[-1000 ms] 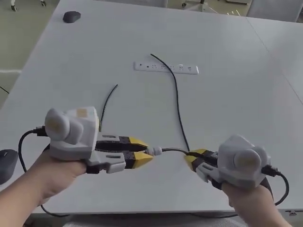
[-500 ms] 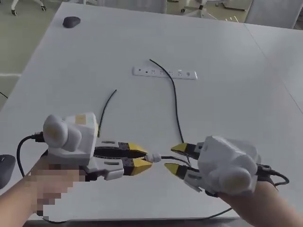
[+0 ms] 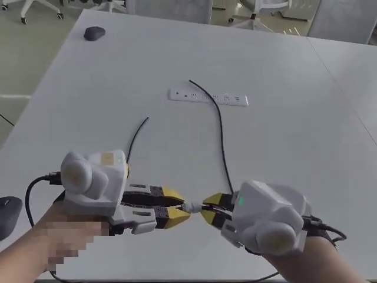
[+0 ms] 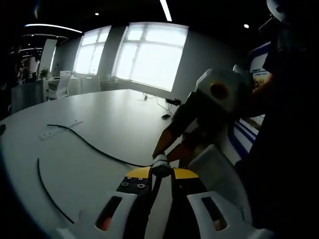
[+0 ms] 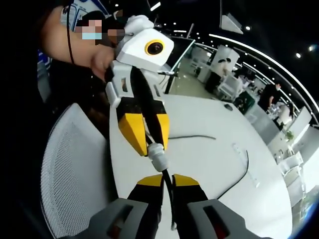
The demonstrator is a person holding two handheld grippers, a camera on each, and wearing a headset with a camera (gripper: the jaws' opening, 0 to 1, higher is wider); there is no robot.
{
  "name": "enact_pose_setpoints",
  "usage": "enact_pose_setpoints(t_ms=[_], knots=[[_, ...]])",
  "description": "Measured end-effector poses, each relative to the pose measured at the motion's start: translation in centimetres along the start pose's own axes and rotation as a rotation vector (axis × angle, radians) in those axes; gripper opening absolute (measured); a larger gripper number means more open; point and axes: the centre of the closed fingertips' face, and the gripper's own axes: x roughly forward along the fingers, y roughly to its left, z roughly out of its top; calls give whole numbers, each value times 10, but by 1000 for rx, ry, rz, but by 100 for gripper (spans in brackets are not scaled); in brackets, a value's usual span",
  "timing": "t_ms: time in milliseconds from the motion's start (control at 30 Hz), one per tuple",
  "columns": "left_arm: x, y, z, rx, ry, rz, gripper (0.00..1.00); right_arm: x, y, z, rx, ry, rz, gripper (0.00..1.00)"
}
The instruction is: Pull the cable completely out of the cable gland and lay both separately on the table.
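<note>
Low over the near edge of the white table (image 3: 283, 135), the two grippers meet nose to nose. The left gripper (image 3: 179, 209) has its yellow-tipped jaws clamped together on the small white plastic cable gland (image 3: 189, 206), which sticks out just past its tips. Directly across, the right gripper (image 3: 211, 211) has its jaws pinched on the thin black cable (image 3: 222, 147) right where it leaves the gland. The cable is not yet out of the gland. From the right gripper it runs away across the table to a white power strip (image 3: 208, 97) well ahead of both grippers. A second, short black wire (image 3: 135, 137) lies loose ahead of the left gripper, and a dark computer mouse (image 3: 94, 33) sits far beyond that.
</note>
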Motion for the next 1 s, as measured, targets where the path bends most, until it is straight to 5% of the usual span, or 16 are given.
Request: enact_pose_setpoints(t_ms=[567,1000], knots=[[1,8,3,-16,-18,32,15,-6,-22,-28,226,11,-95,0],[2,10,7,-21,-24,35,15,-11,-41,-67,575,4,-164,0]])
